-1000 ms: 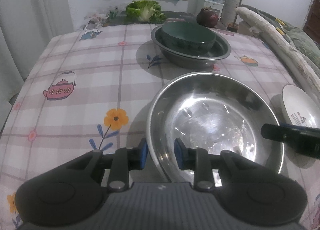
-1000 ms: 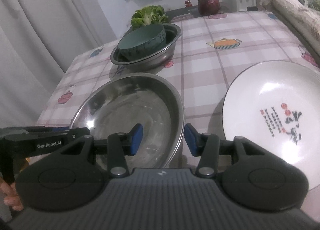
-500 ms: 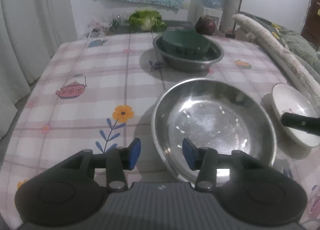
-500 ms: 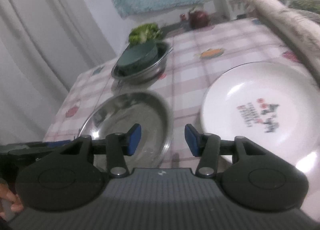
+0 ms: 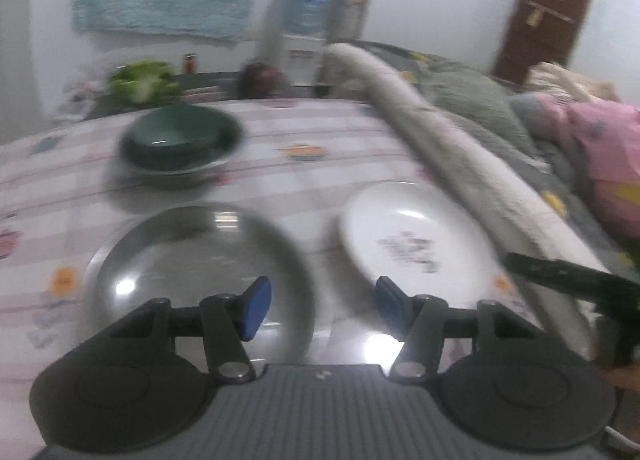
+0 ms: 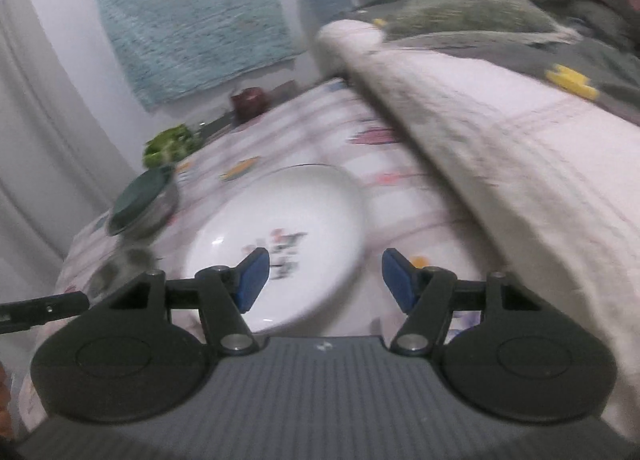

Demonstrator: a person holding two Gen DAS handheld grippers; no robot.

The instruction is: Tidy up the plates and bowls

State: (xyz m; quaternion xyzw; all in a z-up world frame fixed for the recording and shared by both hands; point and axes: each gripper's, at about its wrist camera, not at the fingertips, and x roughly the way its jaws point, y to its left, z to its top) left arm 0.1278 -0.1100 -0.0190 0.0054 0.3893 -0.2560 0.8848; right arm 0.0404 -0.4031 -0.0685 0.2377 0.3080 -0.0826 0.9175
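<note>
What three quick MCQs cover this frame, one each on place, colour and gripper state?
1. The white plate lies where, relative to the empty steel basin, in the left wrist view?
A. to its right
B. inside it
C. behind it
2. The bowl in the far steel basin is:
A. red
B. dark green
C. yellow
3. The right gripper is:
A. shut on the plate
B. shut on nothing
C. open, holding nothing

Key: 1 A, the plate sits right of the basin, apart. 2 B, dark green throughout. 3 C, its jaws have just been opening, with a clear gap between them.
</note>
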